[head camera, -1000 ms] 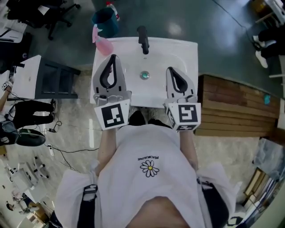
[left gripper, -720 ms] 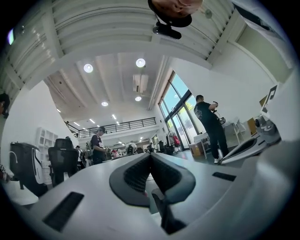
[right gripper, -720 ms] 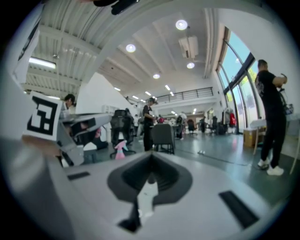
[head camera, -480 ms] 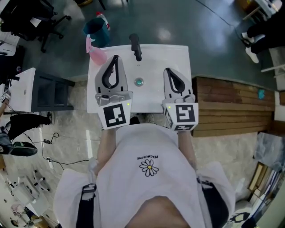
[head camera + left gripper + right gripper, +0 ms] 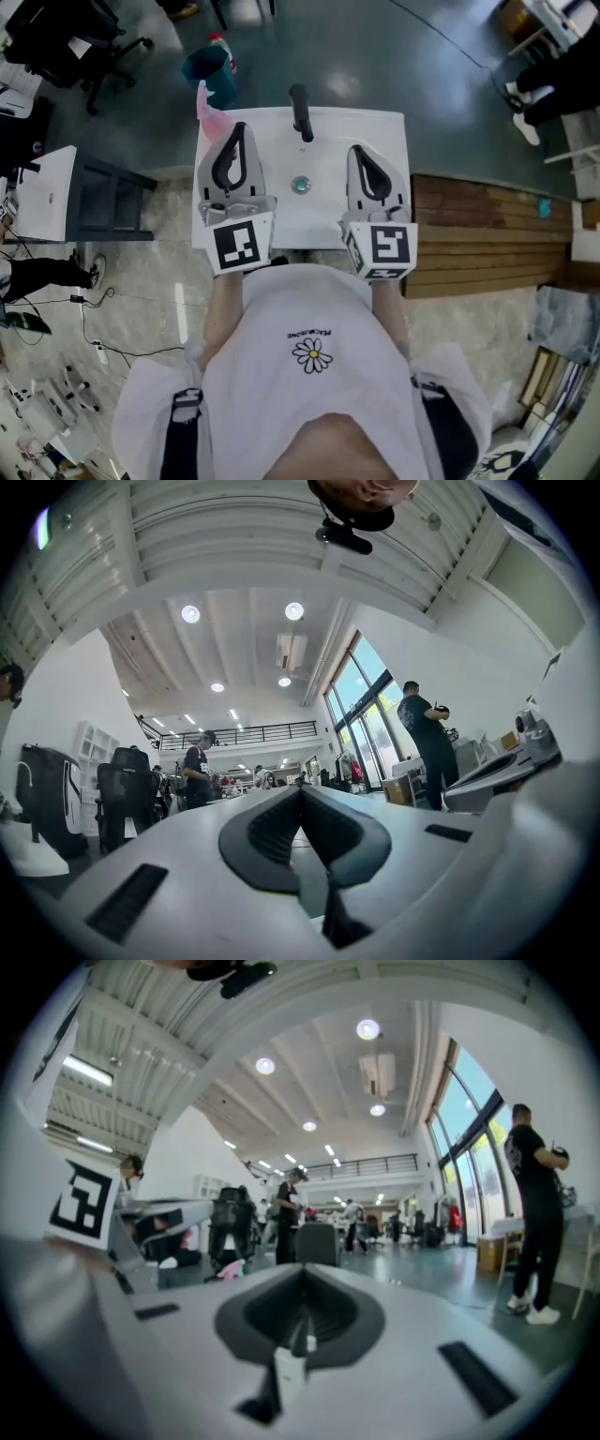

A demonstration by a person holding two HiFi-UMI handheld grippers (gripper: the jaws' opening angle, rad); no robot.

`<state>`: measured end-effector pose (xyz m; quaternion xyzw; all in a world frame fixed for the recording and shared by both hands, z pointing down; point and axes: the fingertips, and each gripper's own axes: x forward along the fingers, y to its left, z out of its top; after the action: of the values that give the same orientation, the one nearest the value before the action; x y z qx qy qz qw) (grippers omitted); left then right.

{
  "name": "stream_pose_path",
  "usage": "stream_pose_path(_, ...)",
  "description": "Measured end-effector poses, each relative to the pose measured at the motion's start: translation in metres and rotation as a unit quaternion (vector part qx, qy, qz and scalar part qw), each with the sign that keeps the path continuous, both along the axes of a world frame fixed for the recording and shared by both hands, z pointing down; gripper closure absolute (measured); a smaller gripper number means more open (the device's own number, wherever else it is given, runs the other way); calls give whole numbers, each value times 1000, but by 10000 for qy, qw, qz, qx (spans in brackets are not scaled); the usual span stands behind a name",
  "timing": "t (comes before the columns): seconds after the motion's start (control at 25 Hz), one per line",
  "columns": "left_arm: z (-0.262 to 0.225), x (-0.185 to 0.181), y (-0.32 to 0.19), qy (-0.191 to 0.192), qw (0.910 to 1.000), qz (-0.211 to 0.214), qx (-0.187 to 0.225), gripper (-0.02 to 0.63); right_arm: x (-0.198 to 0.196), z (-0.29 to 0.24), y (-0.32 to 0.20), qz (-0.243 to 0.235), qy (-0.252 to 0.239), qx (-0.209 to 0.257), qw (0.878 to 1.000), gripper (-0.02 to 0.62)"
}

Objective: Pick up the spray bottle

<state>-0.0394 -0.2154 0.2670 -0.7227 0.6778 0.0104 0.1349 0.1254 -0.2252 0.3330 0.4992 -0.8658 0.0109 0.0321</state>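
The pink spray bottle point(image 5: 210, 118) stands on the back left corner of the white sink point(image 5: 394, 131). Its lower part is hidden behind my left gripper point(image 5: 237, 127). That gripper hovers over the sink's left side, jaws together and empty, its tip just right of the bottle. My right gripper point(image 5: 360, 150) hangs over the right side of the basin, shut with nothing in it. In the left gripper view the jaws point(image 5: 300, 789) meet and only the room shows beyond them. A small pink shape point(image 5: 230, 1269) peeks over the right gripper's jaws point(image 5: 302, 1274).
A black faucet point(image 5: 300, 111) rises at the sink's back middle, with the drain point(image 5: 301, 185) in front of it. A blue bucket point(image 5: 208, 64) sits on the floor behind the bottle. A wooden bench point(image 5: 487, 234) is at right and a dark cabinet point(image 5: 112, 197) at left.
The left gripper has edged toward the back left corner and now covers part of the pink bottle. Both grippers stay shut over the sink.
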Motion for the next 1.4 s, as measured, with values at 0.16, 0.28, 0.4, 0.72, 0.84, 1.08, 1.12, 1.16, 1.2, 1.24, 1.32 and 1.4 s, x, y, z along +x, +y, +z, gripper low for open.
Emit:
stream_pose_path(0.16,-3,-7,-4,91,9999,65,87,586,-7,-2,0,20,33,44,10000,566)
stream_pose_path(0.28,-1,-9,-7,92,9999,112,64,586,-10,-1,-1,48,137,36,9999,566)
stream_pose_path(0.4,0,-13,-9,115,9998,141,32,586,-11,-4,-3,128,128,73,9998,566)
stream_pose_path(0.72,3,-33,-13,208,9998,-15,27,586,-26,-1,-8,-61,140,32,9999,566)
stream_pose_path(0.84,5,-43,-12,226,9997,-117,-10,586,-39,-2,-14,-210,237,38,9995,565)
stream_pose_path(1.08,8,-67,-8,236,9992,-332,-43,586,-83,-15,-23,-747,85,143,9971,565)
stream_pose_path(1.12,9,-72,-7,245,9990,-376,-43,586,-90,-19,-25,-865,-3,170,9961,565)
stream_pose_path(1.16,9,-76,-6,255,9988,-420,-47,586,-98,-23,-28,-964,-64,207,9951,563)
stream_pose_path(1.2,10,-81,-5,266,9986,-465,-52,586,-104,-26,-30,-1045,-103,247,9942,563)
stream_pose_path(1.24,11,-86,-3,282,9983,-513,-55,586,-111,-29,-31,-1123,-127,281,9932,556)
stream_pose_path(1.32,13,-97,-1,334,9975,-619,-63,586,-126,-33,-33,-1305,-127,340,9908,535)
stream_pose_path(1.4,16,-108,1,378,9966,-727,-85,586,-142,-35,-34,-1506,-63,385,9878,509)
